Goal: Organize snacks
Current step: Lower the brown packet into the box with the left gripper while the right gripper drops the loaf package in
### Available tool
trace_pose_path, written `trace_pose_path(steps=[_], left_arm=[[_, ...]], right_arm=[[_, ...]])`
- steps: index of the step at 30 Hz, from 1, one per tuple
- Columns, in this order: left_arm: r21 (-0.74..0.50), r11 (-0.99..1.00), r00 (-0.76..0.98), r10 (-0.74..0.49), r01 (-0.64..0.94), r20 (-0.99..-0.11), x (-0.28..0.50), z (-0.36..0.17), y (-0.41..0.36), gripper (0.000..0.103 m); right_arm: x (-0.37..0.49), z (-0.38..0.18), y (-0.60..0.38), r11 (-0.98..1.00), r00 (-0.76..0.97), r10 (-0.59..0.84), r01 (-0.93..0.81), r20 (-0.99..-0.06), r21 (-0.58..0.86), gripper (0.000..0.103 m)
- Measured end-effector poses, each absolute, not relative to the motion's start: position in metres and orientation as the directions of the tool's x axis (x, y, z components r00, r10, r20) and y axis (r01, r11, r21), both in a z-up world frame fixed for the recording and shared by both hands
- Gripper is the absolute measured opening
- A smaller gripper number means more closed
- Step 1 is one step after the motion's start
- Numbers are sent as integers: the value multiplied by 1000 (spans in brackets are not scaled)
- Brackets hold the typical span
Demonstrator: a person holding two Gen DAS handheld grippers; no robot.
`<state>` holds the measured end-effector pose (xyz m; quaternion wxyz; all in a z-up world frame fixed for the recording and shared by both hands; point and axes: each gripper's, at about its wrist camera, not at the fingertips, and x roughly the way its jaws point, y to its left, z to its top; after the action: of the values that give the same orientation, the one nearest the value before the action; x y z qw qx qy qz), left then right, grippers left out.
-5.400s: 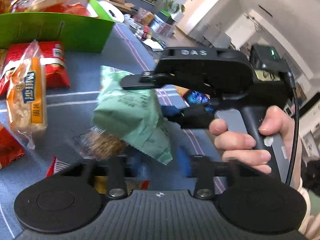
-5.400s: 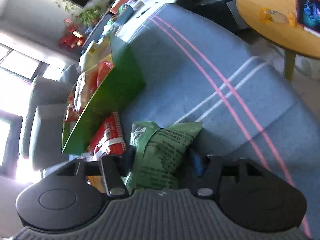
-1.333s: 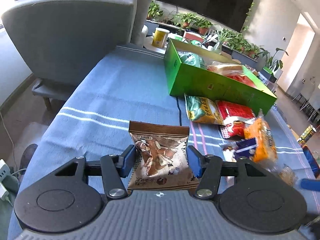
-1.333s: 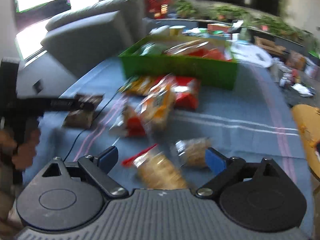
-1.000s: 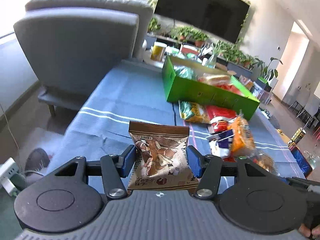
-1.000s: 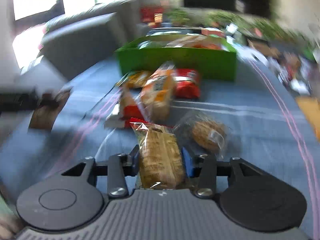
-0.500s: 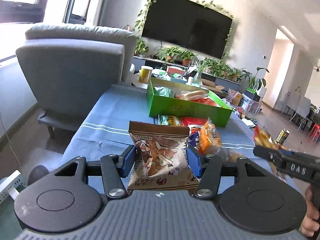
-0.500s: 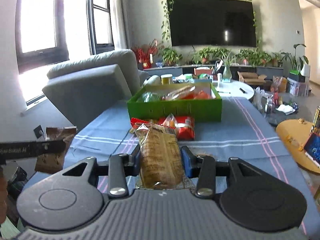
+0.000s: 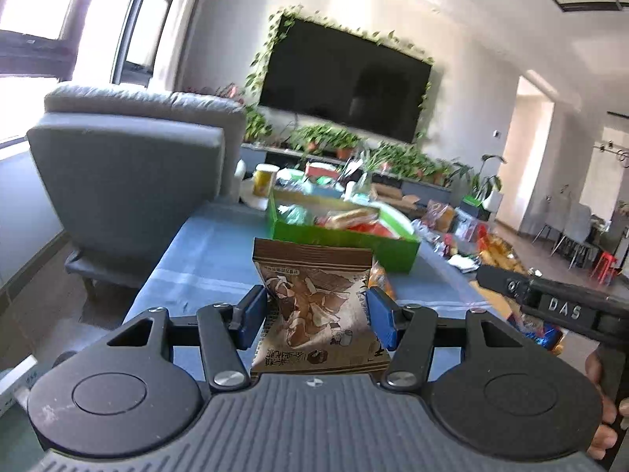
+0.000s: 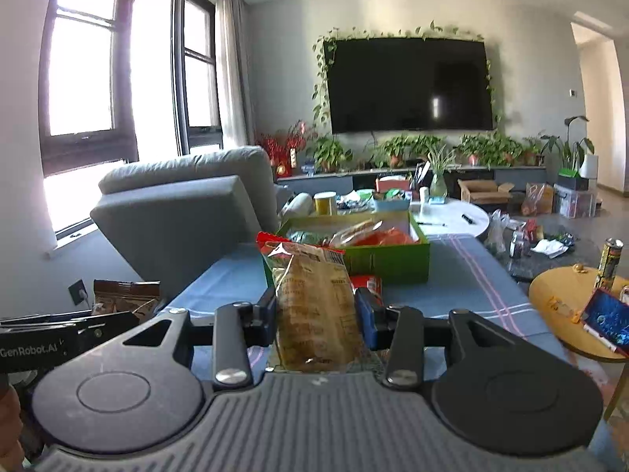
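Showing two held packets and one open green cardboard box [image 10: 387, 261] at frame centre on the blue-clothed counter [image 10: 464, 275]. Left gripper [image 9: 316, 310] clamping narrowly on a brown printed snack bag [image 9: 314, 306]; right gripper [image 10: 318, 316] pinching a clear packet of tan biscuits [image 10: 316, 306]. Both now raised higher than half a second ago.

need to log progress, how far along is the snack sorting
Partway. Done: several packets already lie in the green box. In hand: the left gripper holds a brown snack bag, the right gripper a clear packet. Left: boxing both, plus the red packet on the table.
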<state>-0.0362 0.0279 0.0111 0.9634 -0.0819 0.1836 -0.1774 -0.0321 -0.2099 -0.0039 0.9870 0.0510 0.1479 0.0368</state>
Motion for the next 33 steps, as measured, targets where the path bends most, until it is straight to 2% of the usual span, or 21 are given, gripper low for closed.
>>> trace_pose_path(steps=[8, 14, 20, 33], left_arm=[[-204, 909, 878, -408, 364, -251, -4, 35, 9, 53], [-186, 908, 870, -415, 376, -267, 63, 52, -12, 53], [-203, 903, 846, -426, 378, -321, 125, 56, -28, 53], [-201, 898, 795, -441, 392, -416, 231, 40, -72, 53]], right_arm=[[-14, 11, -212, 995, 968, 61, -40, -245, 87, 65], [41, 33, -226, 998, 975, 48, -39, -215, 43, 65], [106, 37, -257, 990, 959, 85, -50, -272, 133, 65], [198, 18, -262, 995, 922, 78, -48, -379, 87, 65]])
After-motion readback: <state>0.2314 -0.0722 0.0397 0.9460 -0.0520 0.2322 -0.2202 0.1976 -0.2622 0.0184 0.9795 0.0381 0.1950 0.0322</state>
